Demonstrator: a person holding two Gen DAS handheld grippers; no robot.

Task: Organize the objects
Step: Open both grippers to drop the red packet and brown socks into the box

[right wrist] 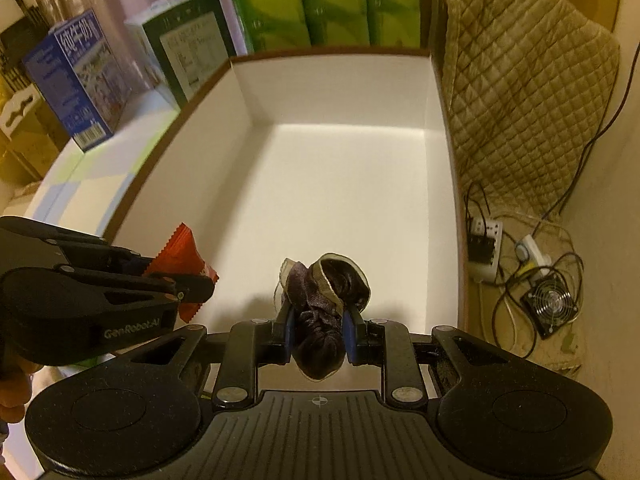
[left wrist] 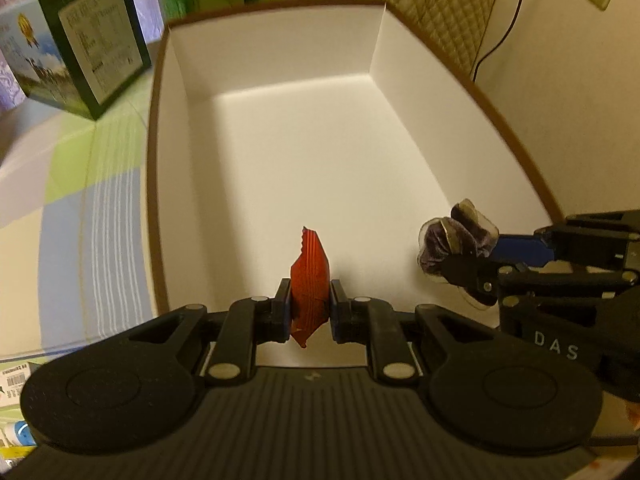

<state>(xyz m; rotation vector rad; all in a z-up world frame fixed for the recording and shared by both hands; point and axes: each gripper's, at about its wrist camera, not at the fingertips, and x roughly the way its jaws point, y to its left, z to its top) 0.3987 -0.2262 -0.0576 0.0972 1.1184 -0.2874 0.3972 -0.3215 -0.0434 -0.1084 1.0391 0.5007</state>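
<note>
A large open white cardboard box sits on a checked tablecloth. Printed cartons stand left of it, a quilted beige cover right, green packages behind.

The left matte black plastic two-finger gripper has blue pads on its fingers, silver round rivets at the linkage joints, a ribbed grey top plate with a small crosshair mark, and two round black discs at its 4 and 8 o'clock. Its side reads "GenRobot.AI". The right matte black plastic two-finger gripper looks identical, with "DAS" in pale letters.
</note>
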